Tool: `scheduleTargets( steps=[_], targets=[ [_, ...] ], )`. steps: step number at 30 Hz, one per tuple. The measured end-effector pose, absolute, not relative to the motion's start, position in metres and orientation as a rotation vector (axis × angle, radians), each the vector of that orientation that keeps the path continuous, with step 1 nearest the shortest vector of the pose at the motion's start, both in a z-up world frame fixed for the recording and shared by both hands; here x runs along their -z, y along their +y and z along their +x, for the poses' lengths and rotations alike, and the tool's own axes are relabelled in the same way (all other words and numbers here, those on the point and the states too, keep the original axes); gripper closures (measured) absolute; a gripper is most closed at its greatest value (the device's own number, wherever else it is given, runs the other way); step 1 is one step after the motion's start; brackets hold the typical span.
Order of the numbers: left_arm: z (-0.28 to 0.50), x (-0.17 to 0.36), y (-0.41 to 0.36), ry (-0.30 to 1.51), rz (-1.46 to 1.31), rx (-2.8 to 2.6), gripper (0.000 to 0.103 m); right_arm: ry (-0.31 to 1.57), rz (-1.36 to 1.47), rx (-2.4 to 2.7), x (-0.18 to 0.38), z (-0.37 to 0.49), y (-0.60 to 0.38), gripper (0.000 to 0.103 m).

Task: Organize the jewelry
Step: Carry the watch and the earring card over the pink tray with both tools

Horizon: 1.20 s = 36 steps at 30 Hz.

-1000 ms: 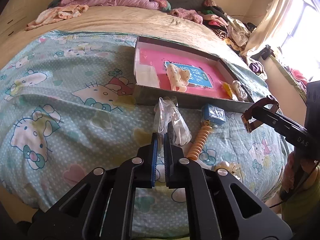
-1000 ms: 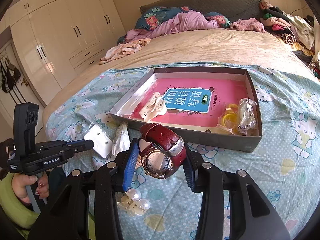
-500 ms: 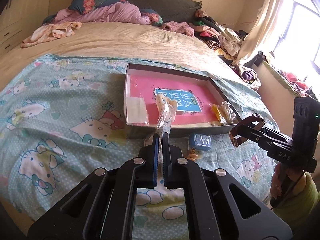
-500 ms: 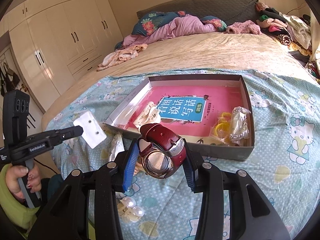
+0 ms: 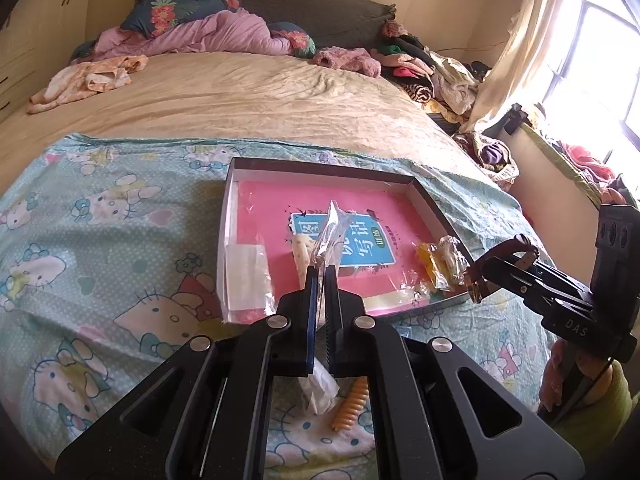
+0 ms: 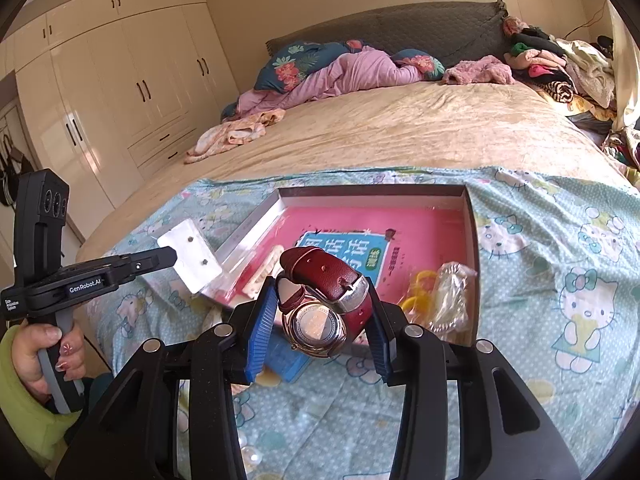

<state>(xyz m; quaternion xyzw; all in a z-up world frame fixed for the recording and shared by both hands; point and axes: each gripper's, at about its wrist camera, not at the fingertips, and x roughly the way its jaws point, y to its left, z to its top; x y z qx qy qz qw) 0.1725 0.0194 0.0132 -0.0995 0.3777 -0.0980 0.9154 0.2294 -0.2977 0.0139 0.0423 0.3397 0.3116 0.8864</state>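
A shallow box (image 5: 436,208) with a pink book inside lies on the Hello Kitty sheet; it also shows in the right wrist view (image 6: 472,240). My left gripper (image 5: 321,276) is shut on a clear plastic packet with an earring card (image 5: 330,228), seen as a white card (image 6: 190,256) in the right wrist view, held above the box's near left part. My right gripper (image 6: 320,312) is shut on a red-strap watch (image 6: 324,292), held above the sheet in front of the box; it shows at the right in the left wrist view (image 5: 480,276).
In the box lie a cream hair clip (image 6: 262,276), a yellow ring packet (image 6: 420,296) and a clear packet (image 6: 450,296). On the sheet in front are an orange spiral tie (image 5: 350,410), a blue box (image 6: 286,356) and pearly beads (image 6: 250,454). Clothes pile at the bed's far side.
My left gripper has lifted the packet off the sheet and carried it forward over the box. My right gripper has stayed shut on the watch and moved slightly nearer the box.
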Motion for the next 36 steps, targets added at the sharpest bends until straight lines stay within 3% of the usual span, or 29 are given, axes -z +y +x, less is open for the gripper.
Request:
scheduleTargets(
  steps=[36],
  targets=[
    [0.240,0.033,-0.031,0.903,-0.235,0.338,0.103,0.793,0.063,-0.532,0.025,0.322,-0.286,0.063]
  ],
)
